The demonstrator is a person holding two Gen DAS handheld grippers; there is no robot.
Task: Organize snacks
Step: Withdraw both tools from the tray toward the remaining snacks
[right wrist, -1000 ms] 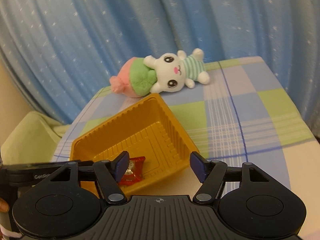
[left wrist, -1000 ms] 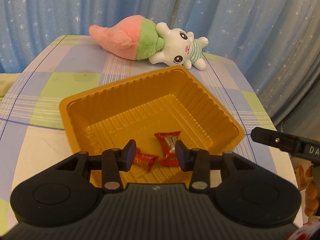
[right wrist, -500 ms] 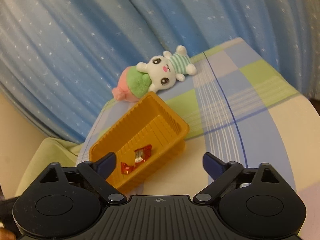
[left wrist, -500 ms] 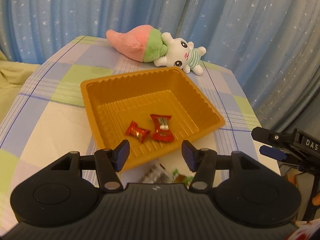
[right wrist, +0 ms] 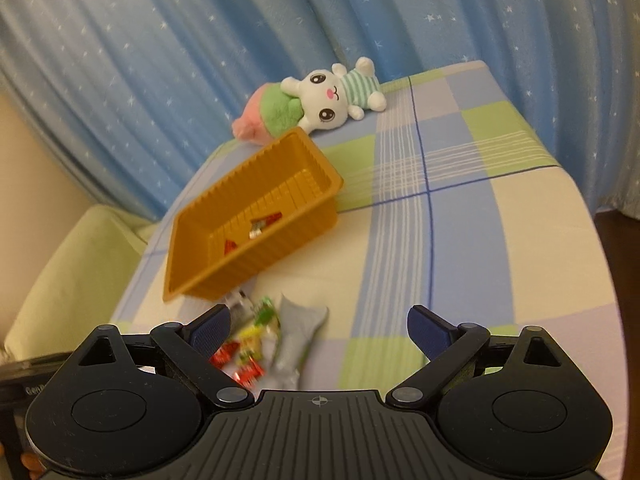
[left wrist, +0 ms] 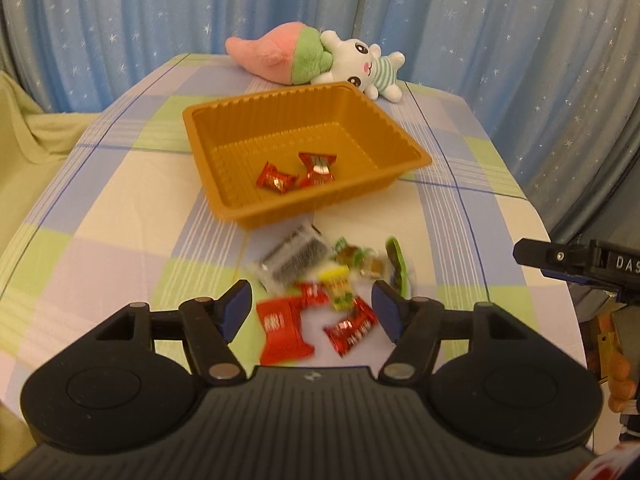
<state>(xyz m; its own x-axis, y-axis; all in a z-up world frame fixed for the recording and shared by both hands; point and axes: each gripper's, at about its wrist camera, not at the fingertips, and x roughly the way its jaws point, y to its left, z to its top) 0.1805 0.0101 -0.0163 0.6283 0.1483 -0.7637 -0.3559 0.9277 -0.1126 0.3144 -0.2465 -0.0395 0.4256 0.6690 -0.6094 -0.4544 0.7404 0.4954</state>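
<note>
Both grippers hang open above the loose snacks, nothing caught in either.

The left gripper (left wrist: pixel 314 306) hovers over a blurred pile of snacks (left wrist: pixel 332 280) on the checked tablecloth (left wrist: pixel 120 200); its jaws have just been opening, and the wrappers seen between the blue pads lie on the cloth below, not pinched. The right gripper (right wrist: pixel 320 330) stands spread wide and empty, the pile off toward its left finger. Just beyond the pile sits the orange tray (left wrist: pixel 224 116), two red candies (left wrist: pixel 298 174) on its floor. A plush toy (left wrist: pixel 316 58) lies behind the tray, before the blue starry curtain (left wrist: pixel 160 8).
</note>
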